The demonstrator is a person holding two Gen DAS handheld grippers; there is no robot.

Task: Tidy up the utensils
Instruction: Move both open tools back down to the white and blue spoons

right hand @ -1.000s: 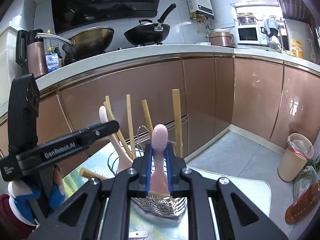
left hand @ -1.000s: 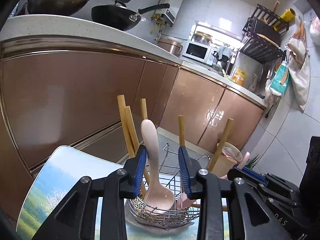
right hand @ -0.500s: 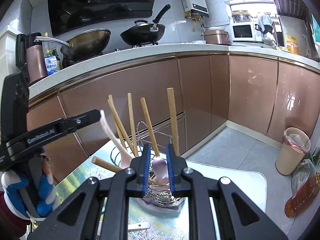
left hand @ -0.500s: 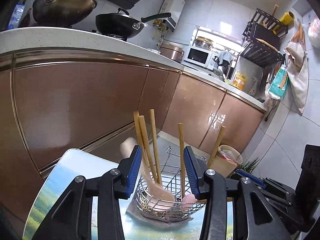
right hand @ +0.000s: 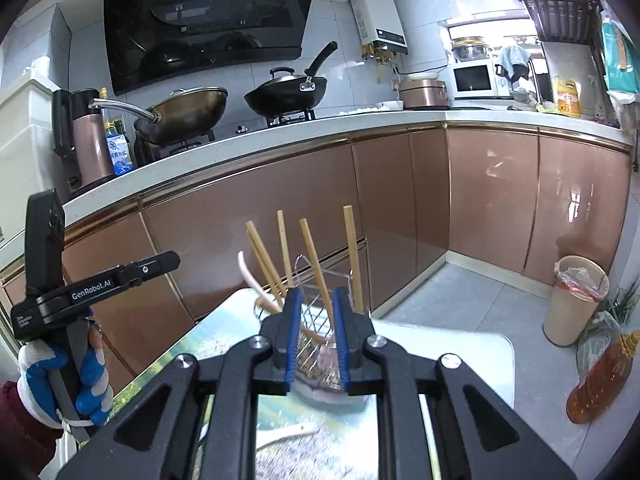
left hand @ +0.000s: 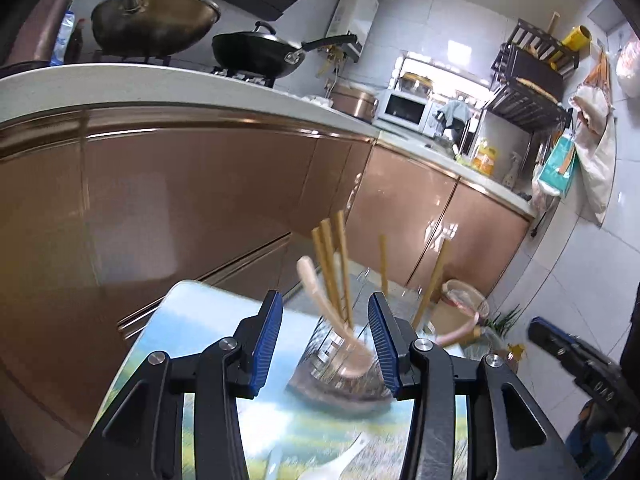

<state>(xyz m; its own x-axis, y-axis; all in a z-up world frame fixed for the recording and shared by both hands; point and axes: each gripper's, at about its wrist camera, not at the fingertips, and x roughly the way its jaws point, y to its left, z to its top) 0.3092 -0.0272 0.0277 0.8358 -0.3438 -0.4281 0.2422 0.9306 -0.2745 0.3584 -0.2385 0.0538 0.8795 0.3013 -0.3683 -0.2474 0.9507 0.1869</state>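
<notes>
A wire basket [left hand: 340, 360] [right hand: 320, 336] stands on the landscape-print table [left hand: 192, 320] [right hand: 460, 344]. Several wooden chopsticks [left hand: 332, 264] [right hand: 352, 256] stand upright in it. A pale pink spoon [left hand: 316, 296] [right hand: 250, 276] leans in the basket, and a second pink spoon [left hand: 456, 334] hangs over its right rim. A white spoon [left hand: 344, 460] [right hand: 288, 432] lies flat on the table nearer me. My left gripper [left hand: 325, 300] is open, short of the basket, empty. My right gripper [right hand: 317, 294] has its jaws slightly apart, with nothing between them.
Brown cabinet fronts [right hand: 280, 220] run close behind the table under a white counter [right hand: 320, 132] with two woks. On the floor at the right are a lined bin [right hand: 576, 300] and an oil bottle [right hand: 600, 380]. A gloved hand [right hand: 64, 372] holds the left gripper.
The right gripper let go of the pink spoon, which now sits in the basket. The left jaws widened off the pale spoon. Both grippers drew back from the basket and rose a little.
</notes>
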